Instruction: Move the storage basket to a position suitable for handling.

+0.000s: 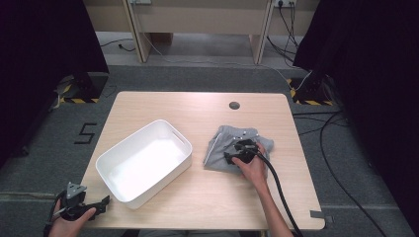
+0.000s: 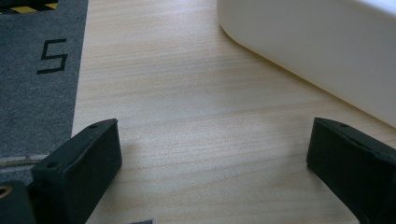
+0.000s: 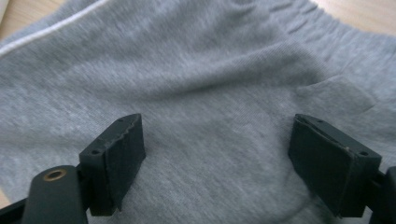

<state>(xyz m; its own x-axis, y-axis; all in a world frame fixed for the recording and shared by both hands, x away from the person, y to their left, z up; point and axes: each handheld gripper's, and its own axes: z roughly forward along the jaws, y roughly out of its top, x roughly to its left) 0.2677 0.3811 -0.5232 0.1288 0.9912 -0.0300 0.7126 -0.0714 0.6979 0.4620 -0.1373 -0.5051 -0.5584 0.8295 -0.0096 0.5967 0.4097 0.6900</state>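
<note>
A folded grey garment point(image 1: 222, 145) with a white stripe along one edge lies on the wooden table point(image 1: 197, 113), right of centre. My right gripper point(image 1: 241, 150) rests on top of it, open; in the right gripper view the grey cloth point(image 3: 210, 79) spreads under and between the two black fingers point(image 3: 119, 158), which hold nothing. My left gripper point(image 1: 94, 206) hovers at the table's front left corner, open, with bare wood point(image 2: 187, 140) between its jaws. A white plastic bin point(image 1: 144, 162) stands left of centre, empty, and its wall point(image 2: 317, 42) shows close ahead in the left gripper view.
A round cable hole point(image 1: 234, 105) sits near the table's far edge. Grey carpet with a "5" mark point(image 1: 85, 133) lies to the left. Black cables point(image 1: 341, 163) run over the floor on the right. Dark curtains hang on both sides.
</note>
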